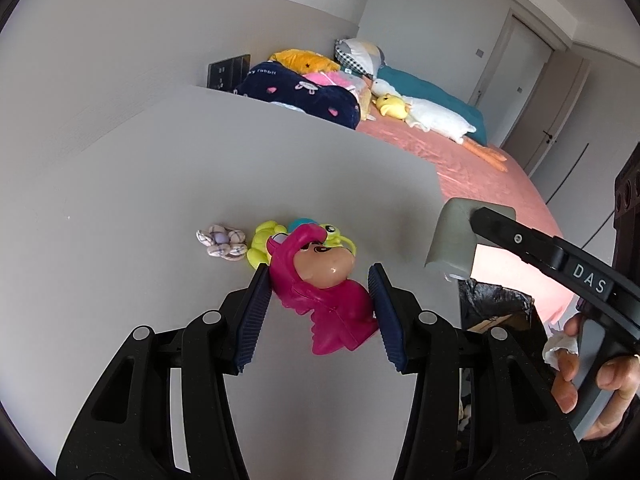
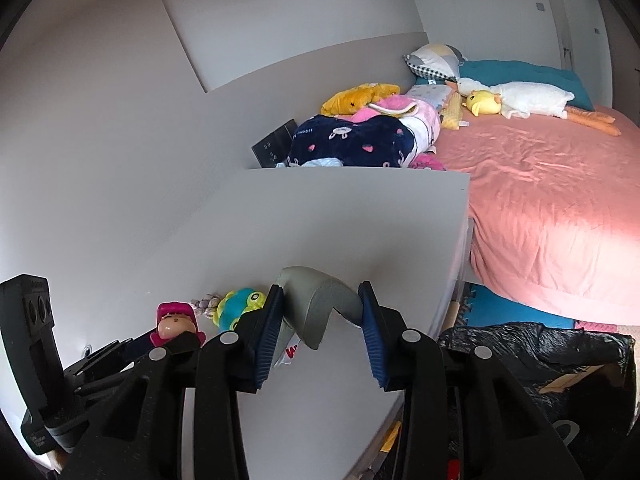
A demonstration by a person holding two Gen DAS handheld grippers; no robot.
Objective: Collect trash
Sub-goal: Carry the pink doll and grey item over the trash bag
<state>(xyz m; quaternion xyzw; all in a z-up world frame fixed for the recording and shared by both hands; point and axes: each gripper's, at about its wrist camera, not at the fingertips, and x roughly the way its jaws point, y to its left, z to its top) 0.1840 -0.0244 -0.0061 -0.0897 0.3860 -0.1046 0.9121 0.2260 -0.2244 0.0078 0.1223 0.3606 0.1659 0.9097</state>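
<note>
Bin bag point(image 2: 532, 344) by the table point(image 2: 320, 216) shows best in right view; left view adds a hand point(image 1: 600, 376) w/ tissue. Right gripper point(image 2: 320, 316) pinches 1 grey foam piece point(image 2: 316, 304) (lifted off the table); left gripper point(image 1: 320, 316) clamps 1 pink figure point(image 1: 324, 292). 2 more toys behind.

Both wrist cameras look steeply down, close over the shared grey table point(image 1: 200, 160), bed point(image 2: 540, 184) beyond.

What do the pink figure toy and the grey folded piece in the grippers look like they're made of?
Pink figure toy: likely hard moulded plastic, glossy; highlights show on its face and smooth edges. Grey folded piece: probably soft foam or rubbery sheet, matte; it bends in a thick rounded curve without creasing.
</note>
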